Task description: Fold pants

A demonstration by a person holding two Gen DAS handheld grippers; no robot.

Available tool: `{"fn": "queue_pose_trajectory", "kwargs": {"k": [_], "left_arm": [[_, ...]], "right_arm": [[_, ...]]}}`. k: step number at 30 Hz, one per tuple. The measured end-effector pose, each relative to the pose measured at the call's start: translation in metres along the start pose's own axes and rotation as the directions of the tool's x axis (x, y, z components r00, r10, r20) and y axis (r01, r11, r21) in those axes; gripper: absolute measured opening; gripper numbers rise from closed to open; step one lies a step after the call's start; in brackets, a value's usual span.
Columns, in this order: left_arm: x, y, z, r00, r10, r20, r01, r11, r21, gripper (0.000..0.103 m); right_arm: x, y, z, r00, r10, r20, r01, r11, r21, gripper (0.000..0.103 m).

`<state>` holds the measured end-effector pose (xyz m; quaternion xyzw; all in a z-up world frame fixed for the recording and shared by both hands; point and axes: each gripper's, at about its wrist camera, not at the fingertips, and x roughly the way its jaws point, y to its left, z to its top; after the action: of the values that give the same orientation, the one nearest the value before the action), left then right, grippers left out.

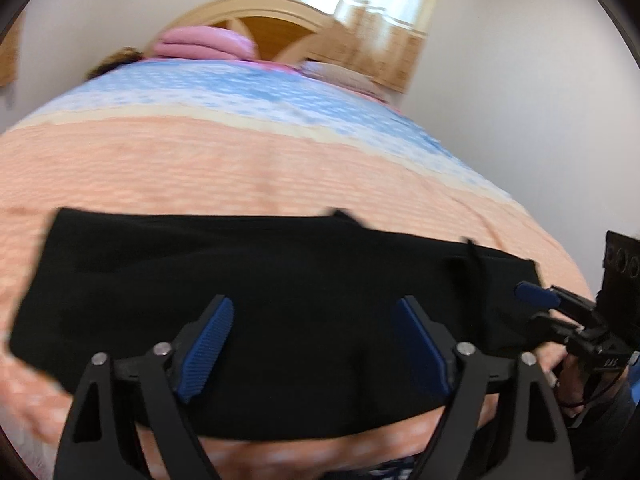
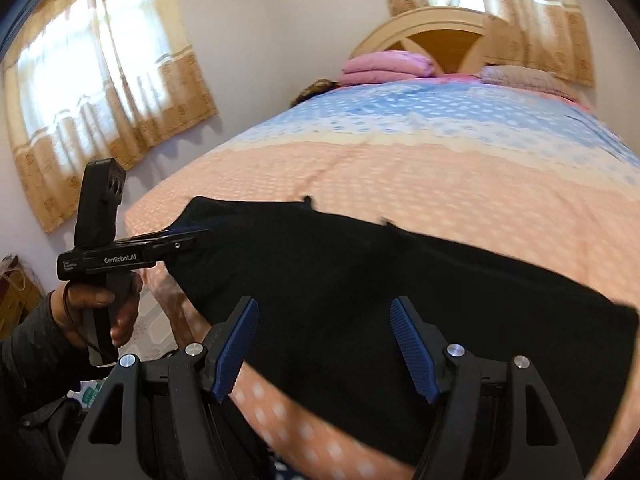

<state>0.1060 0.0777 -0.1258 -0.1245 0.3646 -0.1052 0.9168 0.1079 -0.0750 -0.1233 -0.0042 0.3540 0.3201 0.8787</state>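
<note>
Two grippers, both wide apart, nothing held: left gripper (image 1: 312,344) and right gripper (image 2: 324,346), each above the black pants (image 1: 256,300). Pants: folded into a flat band, lying across the near end of the peach-and-blue bedspread (image 1: 240,160). Risk, as judged: near edge overhangs slightly; a careless pinch could drag layers and undo the fold.

Black pants (image 1: 240,300) folded flat across frame centre on peach-and-blue bedspread (image 1: 240,160); left gripper (image 1: 312,344) at bottom, jaws apart, empty; right gripper (image 1: 536,296) at right edge.
</note>
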Motion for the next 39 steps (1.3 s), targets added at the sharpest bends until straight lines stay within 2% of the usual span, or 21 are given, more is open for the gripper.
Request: {"fn": "queue_pose_trajectory", "kwargs": {"k": [2,4,7,9,14,16,18,19,23,27,30,32,34,39], "left_arm": [[-0.007,0.022,-0.002,0.999,0.039,0.004,-0.039,0.999,-0.026,0.087],[-0.017,0.046,-0.003,0.992,0.122,0.032,-0.121,0.992,-0.038,0.087],[-0.028,0.081,0.000,0.973,0.219,0.072,-0.214,0.974,-0.081,0.087],[-0.031,0.108,-0.001,0.962,0.265,0.068,-0.254,0.958,-0.134,0.087],[-0.020,0.138,-0.013,0.956,0.292,0.031,-0.281,0.941,-0.187,0.087],[-0.017,0.137,-0.017,0.957,0.284,0.061,-0.270,0.947,-0.172,0.091],[-0.013,0.129,-0.017,0.951,0.305,0.053,-0.295,0.945,-0.139,0.091],[-0.013,0.128,-0.017,0.954,0.296,0.053,-0.287,0.948,-0.137,0.091],[-0.013,0.128,-0.017,0.957,0.286,0.052,-0.278,0.953,-0.123,0.090],[-0.013,0.127,-0.017,0.956,0.287,0.053,-0.280,0.953,-0.117,0.085],[-0.013,0.127,-0.016,0.958,0.282,0.055,-0.275,0.955,-0.116,0.080],[-0.012,0.127,-0.015,0.959,0.280,0.054,-0.273,0.955,-0.113,0.079],[-0.012,0.125,-0.016,0.960,0.274,0.055,-0.267,0.958,-0.104,0.073],[-0.010,0.122,-0.014,0.957,0.285,0.052,-0.280,0.956,-0.083,0.069]], "right_arm": [[0.020,0.004,0.004,0.999,-0.034,-0.035,0.033,0.999,-0.031,0.070],[0.041,0.007,-0.002,0.994,-0.044,-0.101,0.042,0.999,-0.027,0.071],[0.041,0.020,-0.010,0.991,-0.100,-0.092,0.089,0.989,-0.114,0.073],[0.036,0.027,-0.015,0.990,-0.110,-0.092,0.094,0.982,-0.162,0.073],[0.025,0.021,-0.015,0.998,0.002,-0.061,-0.006,0.997,-0.077,0.073],[0.032,0.020,-0.018,0.995,-0.025,-0.093,0.017,0.996,-0.084,0.073],[0.036,0.028,-0.019,0.995,-0.053,-0.086,0.043,0.992,-0.119,0.073],[0.034,0.031,-0.020,0.995,-0.056,-0.079,0.047,0.991,-0.122,0.073],[0.018,0.035,-0.024,0.999,-0.012,-0.039,0.008,0.995,-0.102,0.073],[0.017,0.032,-0.030,0.999,-0.028,-0.021,0.026,0.996,-0.090,0.073],[0.015,0.025,-0.031,1.000,-0.023,-0.010,0.023,0.999,-0.037,0.073],[0.013,0.020,-0.031,1.000,-0.027,0.003,0.027,1.000,-0.008,0.073],[0.010,0.016,-0.032,0.999,-0.033,0.016,0.032,0.999,0.013,0.073],[0.004,0.012,-0.032,0.998,-0.038,0.044,0.036,0.998,0.048,0.073]]}}
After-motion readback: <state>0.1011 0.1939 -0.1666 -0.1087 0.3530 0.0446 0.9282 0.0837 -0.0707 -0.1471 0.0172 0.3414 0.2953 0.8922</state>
